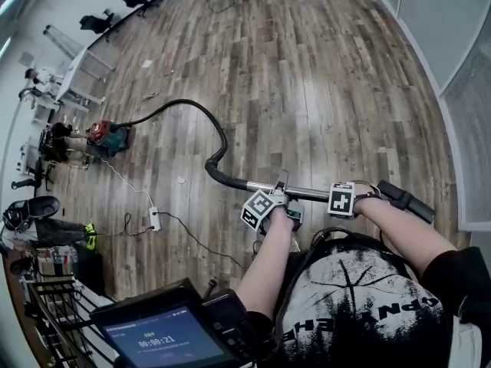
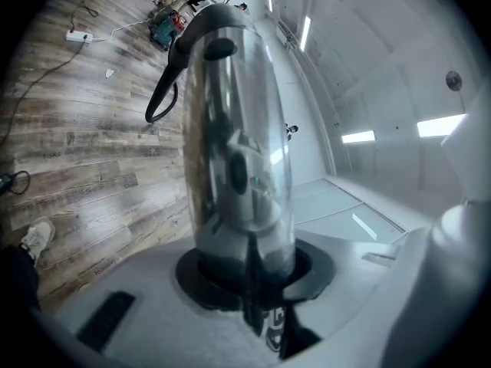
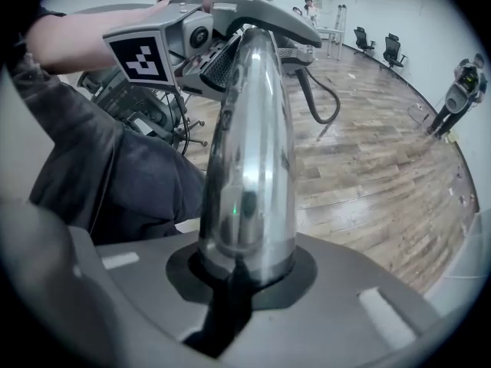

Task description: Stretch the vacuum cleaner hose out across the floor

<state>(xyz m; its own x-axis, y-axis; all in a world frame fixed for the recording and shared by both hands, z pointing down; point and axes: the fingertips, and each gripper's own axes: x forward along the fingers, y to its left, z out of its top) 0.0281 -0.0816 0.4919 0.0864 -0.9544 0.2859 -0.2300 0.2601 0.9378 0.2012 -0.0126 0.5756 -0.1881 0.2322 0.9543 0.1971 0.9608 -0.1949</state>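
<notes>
I observed both grippers engaged on the vacuum cleaner's chrome wand (image 1: 311, 193), which lay roughly level in front of the operator at twelve o'clock; the left gripper (image 1: 281, 192) was clamped on the wand near its hose end, and its own view showed the tube seated firmly between the jaws; the right gripper (image 1: 354, 196) was likewise closed on the wand, just toward three o'clock of the left one, short of the black handle (image 1: 406, 202). The black hose (image 1: 219, 140) left the wand's end at about ten o'clock, rose in a loose arch across the wooden floor (image 1: 322, 90), and dropped to the cleaner body (image 1: 107, 138), which stood well apart toward ten o'clock near the wall; a power strip (image 1: 155, 219) with its cable lay at nine o'clock. I judged the step in hand to be the pull itself, with the hose not yet straight, since the arch showed slack. In my assessment, the next move called for drawing the wand away from the body, toward four o'clock, with both grips kept firm, until the curve flattened, without dragging the cleaner body along.
</notes>
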